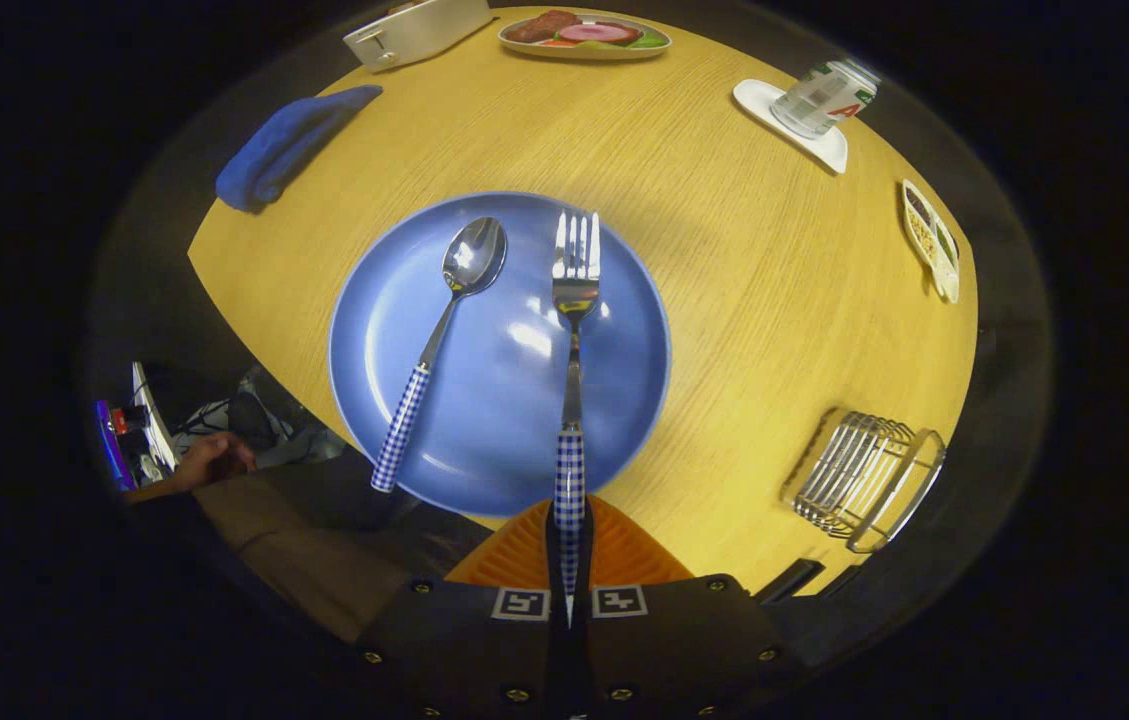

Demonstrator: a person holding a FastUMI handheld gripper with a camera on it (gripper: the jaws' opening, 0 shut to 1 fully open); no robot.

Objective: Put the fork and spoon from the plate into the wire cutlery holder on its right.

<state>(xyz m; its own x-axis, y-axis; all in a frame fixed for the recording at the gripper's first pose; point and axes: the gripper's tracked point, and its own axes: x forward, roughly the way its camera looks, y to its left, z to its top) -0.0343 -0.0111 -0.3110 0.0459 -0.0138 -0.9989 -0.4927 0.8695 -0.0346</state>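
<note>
One utensil in the claw, one left on the plate.

The gripper (569, 545) is closed on the fork (574, 330) by its checked handle, tines pointing straight ahead over the blue plate (624, 400); the spoon (444, 330) lies slanted beside it; the wire cutlery holder (864, 480) sits at the table's near right edge, so the carry goes right.

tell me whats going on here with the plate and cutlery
A person's handheld gripper has closed its fingers on the checked handle of the fork, whose tines reach out over the blue plate. The spoon lies on the plate beside it, untouched. The wire cutlery holder sits on the wooden table to the plate's right and looks empty, so neither piece has been moved yet.
</note>
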